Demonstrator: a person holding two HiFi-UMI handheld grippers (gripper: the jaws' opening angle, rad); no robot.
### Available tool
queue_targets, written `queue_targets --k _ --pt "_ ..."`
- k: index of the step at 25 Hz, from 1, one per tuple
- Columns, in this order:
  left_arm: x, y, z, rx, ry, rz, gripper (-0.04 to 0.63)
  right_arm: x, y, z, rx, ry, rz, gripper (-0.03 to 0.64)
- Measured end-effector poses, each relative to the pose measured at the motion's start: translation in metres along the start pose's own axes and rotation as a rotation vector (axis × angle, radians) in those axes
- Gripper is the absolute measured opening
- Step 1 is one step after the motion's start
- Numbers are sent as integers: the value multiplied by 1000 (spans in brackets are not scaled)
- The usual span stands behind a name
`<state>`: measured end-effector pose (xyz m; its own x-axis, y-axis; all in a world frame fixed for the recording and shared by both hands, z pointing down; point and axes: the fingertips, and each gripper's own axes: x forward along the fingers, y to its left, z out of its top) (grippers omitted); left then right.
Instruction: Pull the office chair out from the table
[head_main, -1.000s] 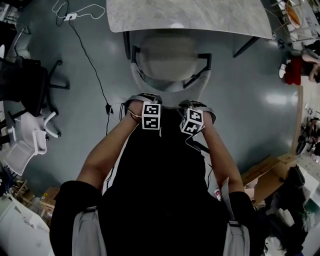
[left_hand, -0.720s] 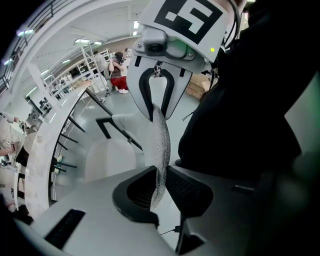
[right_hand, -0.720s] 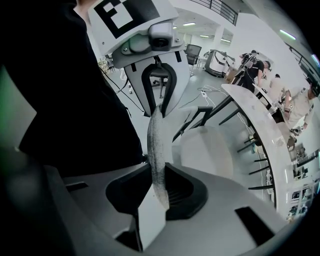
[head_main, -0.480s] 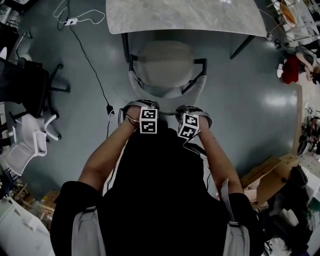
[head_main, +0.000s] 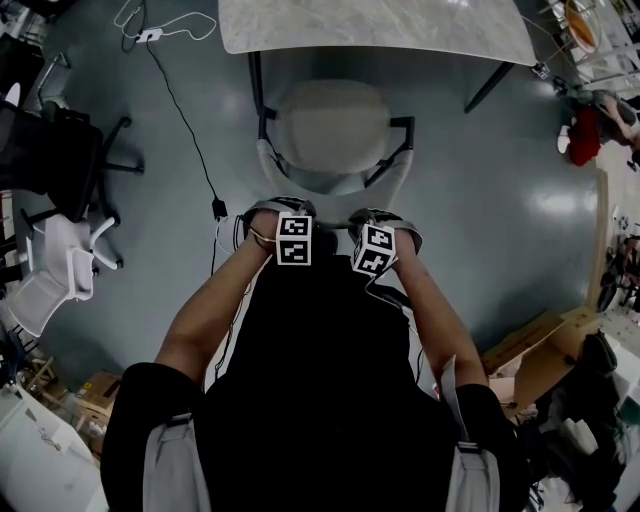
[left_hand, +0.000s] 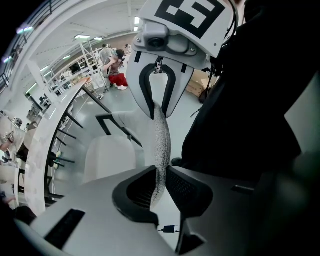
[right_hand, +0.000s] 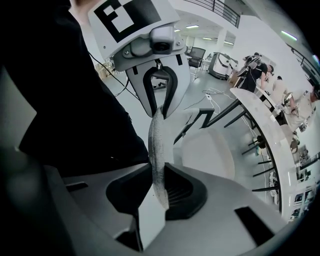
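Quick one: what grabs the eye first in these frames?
The left gripper and right gripper, side by side mid-frame, are each clamped on the mesh backrest edge of the pale office chair. The chair sits just short of the marble table at the head view's top.

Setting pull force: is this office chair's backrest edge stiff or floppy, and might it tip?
The backrest edge looks thin and meshy, probably slightly flexible. The left gripper and right gripper clamp the office chair high up; sharp tugs might tilt it.
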<state>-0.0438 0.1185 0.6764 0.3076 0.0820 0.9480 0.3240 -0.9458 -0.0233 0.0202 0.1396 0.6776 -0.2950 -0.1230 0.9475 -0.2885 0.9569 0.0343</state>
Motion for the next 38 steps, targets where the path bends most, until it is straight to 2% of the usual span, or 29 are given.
queue_targets --k 12,28,38 --pt "-2 -49 -7 -6 -2 16 69 1 48 9 8 -4 -3 79" --pt "-8 -99 -14 48 -14 -19 69 5 100 17 68 15 4 79" --pt "-2 -104 -14 46 -47 -3 92 9 103 13 85 21 -89 89"
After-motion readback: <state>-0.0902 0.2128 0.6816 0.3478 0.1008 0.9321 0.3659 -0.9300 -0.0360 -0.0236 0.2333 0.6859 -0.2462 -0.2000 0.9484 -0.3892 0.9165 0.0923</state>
